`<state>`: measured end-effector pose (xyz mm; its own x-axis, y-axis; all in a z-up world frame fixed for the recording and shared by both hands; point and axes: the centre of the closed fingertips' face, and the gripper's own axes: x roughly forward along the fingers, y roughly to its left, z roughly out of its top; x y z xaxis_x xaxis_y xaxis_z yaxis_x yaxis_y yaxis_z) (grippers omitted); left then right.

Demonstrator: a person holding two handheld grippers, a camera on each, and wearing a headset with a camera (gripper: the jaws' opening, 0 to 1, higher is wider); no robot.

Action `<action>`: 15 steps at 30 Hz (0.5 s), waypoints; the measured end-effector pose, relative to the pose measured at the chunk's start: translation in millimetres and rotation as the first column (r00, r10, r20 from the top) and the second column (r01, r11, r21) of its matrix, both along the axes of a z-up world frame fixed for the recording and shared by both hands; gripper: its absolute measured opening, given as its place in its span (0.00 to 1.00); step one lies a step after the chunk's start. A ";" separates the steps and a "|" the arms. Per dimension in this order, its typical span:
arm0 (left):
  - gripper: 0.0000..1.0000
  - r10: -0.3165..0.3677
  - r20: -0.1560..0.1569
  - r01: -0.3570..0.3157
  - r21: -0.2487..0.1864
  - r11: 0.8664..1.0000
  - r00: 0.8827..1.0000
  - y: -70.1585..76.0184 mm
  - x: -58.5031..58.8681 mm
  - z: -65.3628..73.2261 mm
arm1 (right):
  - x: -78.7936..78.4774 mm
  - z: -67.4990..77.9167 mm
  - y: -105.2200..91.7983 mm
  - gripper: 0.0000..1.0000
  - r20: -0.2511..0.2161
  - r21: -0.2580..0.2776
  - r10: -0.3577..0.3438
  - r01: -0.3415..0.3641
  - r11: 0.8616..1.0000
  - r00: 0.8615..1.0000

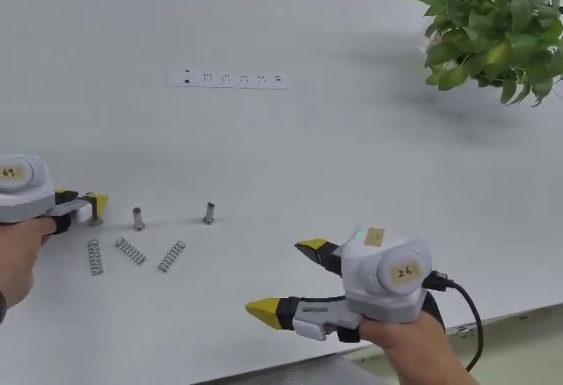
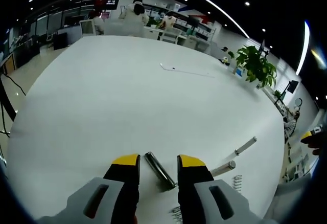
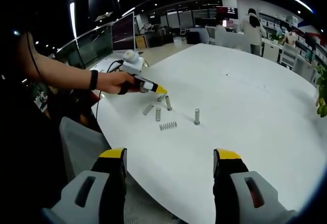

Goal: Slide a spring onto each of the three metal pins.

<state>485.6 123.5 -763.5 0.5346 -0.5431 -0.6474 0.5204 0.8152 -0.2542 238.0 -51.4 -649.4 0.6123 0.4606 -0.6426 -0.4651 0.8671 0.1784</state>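
Between the jaws of the left gripper: near pin, dark metal, standing on the white table. Jaws part-way parted and straddling it, table showing on either side near the tips; not clamped. Gripper held low by a hand.

Ahead of those tips, in a row: middle pin, then far pin; both upright, apart from each other.

Just to the person's side of that row, between the two grippers: first spring, second spring, third spring. All lying flat on the table, loose, none touching a pin or each other.

Right gripper: near the table's front edge, well apart from pins and springs, tips pointing toward them. Jaws spread wide, nothing between them.

Well beyond both grippers: white power strip, flat on the table. Beyond the right gripper, at the table's far right: green plant.
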 end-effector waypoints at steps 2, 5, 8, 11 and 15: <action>0.20 0.002 -0.002 -0.002 0.005 1.000 1.000 -1.1 0.7 -2.5 | 0.5 0.3 -0.9 0.67 0.000 0.000 -0.003 0.003 1.000 1.000; 0.17 -0.004 -0.007 0.004 0.021 1.000 1.000 -1.6 0.4 -8.2 | 0.8 1.1 -1.4 0.67 -0.001 -0.001 -0.004 0.004 1.000 1.000; 0.17 -0.008 -0.011 0.008 0.038 0.999 1.000 0.0 0.0 -13.0 | 1.0 0.9 -1.7 0.67 -0.003 -0.003 -0.003 0.003 1.000 1.000; 0.14 -0.008 -0.007 0.008 0.047 0.999 1.000 1.3 0.8 -14.4 | 1.4 1.3 -1.0 0.67 -0.004 -0.002 -0.002 0.002 1.000 1.000; 0.09 -0.025 0.002 0.024 0.067 0.997 1.000 3.3 1.6 -15.5 | 1.8 0.2 0.9 0.67 -0.006 -0.001 0.002 -0.002 1.000 1.000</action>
